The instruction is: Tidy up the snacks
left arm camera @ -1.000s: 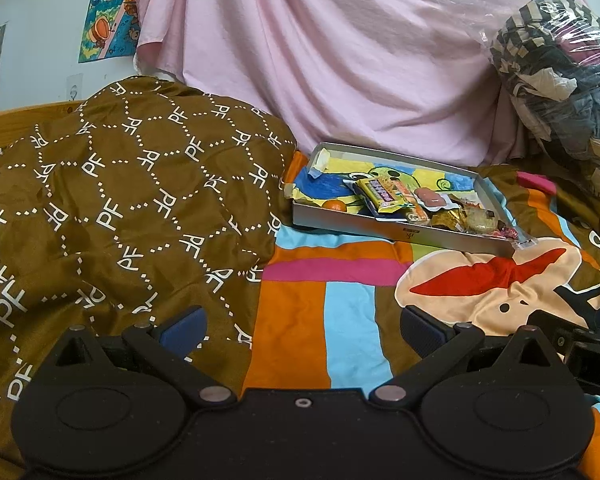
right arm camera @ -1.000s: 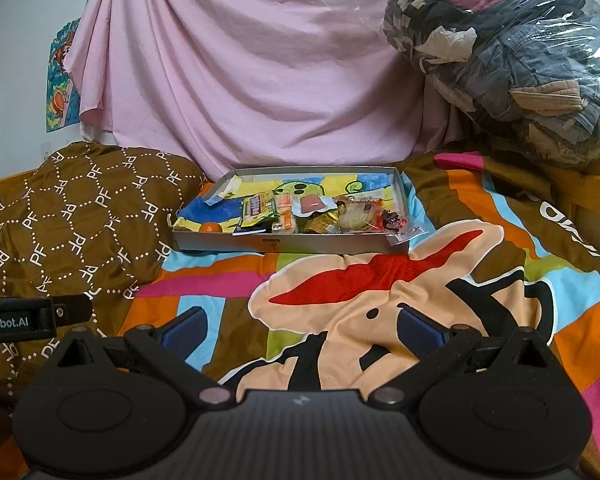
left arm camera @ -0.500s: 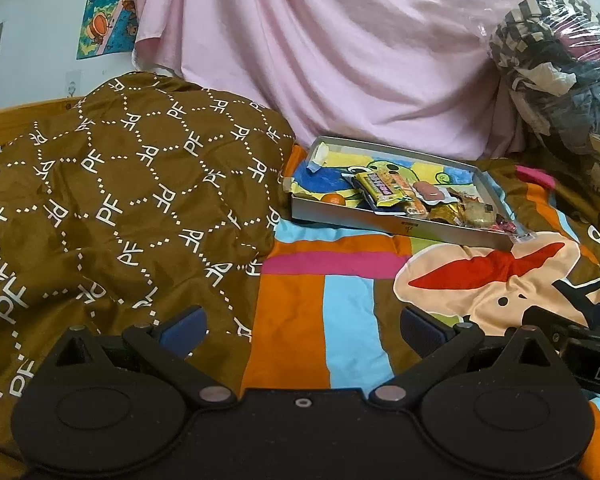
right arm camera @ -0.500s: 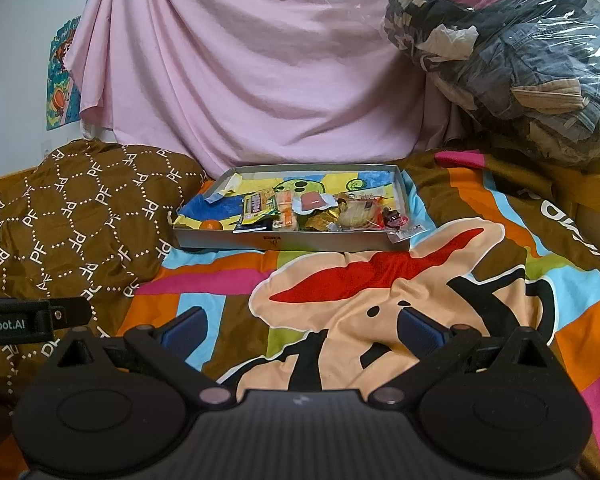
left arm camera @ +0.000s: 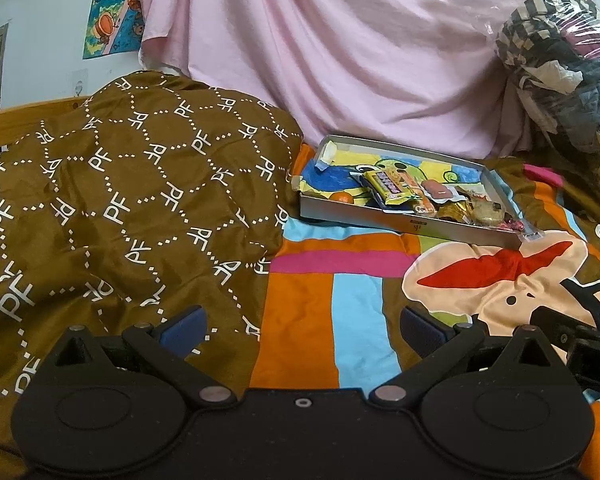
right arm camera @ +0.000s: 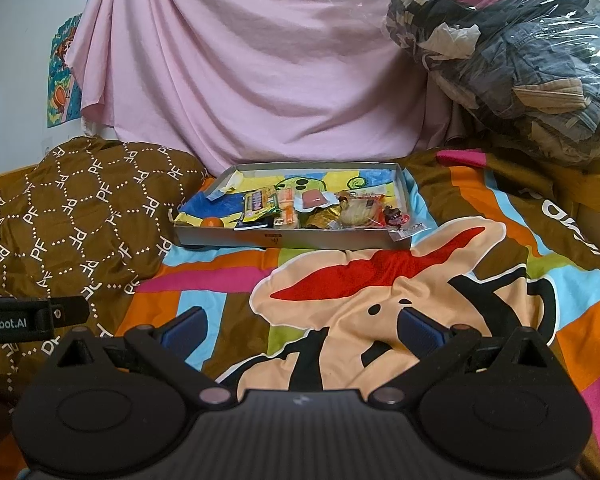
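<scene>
The snacks (right arm camera: 312,210) all lay inside the flat gray box (right arm camera: 292,238), which sat on the bright cartoon blanket (right arm camera: 380,280) beside the brown quilt (left arm camera: 120,208). A small orange ball-shaped one (right arm camera: 213,222) sat alone at the left end, and the wrapped ones were bunched along the front wall, with one clear packet (right arm camera: 408,230) poking over the right corner. In the last second the box had not moved at all. Only the left claw (left arm camera: 300,326) had tipped a little, so the box looked a bit higher and farther off in its view. The right claw (right arm camera: 300,326) had stayed where it was. Both claws were spread wide and held nothing, and both were well back from the box. So nothing about the snacks had changed, and this could be before the sorting or after it.
</scene>
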Action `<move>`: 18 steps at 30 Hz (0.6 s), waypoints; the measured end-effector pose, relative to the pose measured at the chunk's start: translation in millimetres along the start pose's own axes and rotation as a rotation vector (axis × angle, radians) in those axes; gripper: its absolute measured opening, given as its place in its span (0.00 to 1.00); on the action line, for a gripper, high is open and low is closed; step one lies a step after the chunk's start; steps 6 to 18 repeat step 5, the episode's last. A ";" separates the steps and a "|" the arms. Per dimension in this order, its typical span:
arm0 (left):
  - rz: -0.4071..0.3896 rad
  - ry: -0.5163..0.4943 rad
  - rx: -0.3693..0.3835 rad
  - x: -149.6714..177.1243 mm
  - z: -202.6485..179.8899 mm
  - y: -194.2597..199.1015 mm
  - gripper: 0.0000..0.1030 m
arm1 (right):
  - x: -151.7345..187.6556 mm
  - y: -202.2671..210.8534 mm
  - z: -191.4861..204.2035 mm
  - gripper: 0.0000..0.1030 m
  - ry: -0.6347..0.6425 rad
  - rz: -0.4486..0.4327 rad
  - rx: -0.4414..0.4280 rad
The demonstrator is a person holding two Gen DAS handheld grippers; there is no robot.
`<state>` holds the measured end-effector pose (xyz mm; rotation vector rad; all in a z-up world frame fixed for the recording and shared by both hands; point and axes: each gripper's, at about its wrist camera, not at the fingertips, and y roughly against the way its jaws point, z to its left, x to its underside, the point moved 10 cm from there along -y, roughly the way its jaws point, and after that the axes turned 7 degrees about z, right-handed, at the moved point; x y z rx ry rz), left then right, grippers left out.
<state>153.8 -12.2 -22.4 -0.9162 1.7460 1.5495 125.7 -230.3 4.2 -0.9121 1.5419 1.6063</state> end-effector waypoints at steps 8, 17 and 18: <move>-0.001 -0.002 -0.002 0.2 -0.3 0.0 0.99 | 0.4 0.1 0.1 1.00 0.001 0.001 0.000; -0.001 -0.002 -0.002 0.2 -0.3 0.0 0.99 | 0.4 0.1 0.1 1.00 0.001 0.001 0.000; -0.001 -0.002 -0.002 0.2 -0.3 0.0 0.99 | 0.4 0.1 0.1 1.00 0.001 0.001 0.000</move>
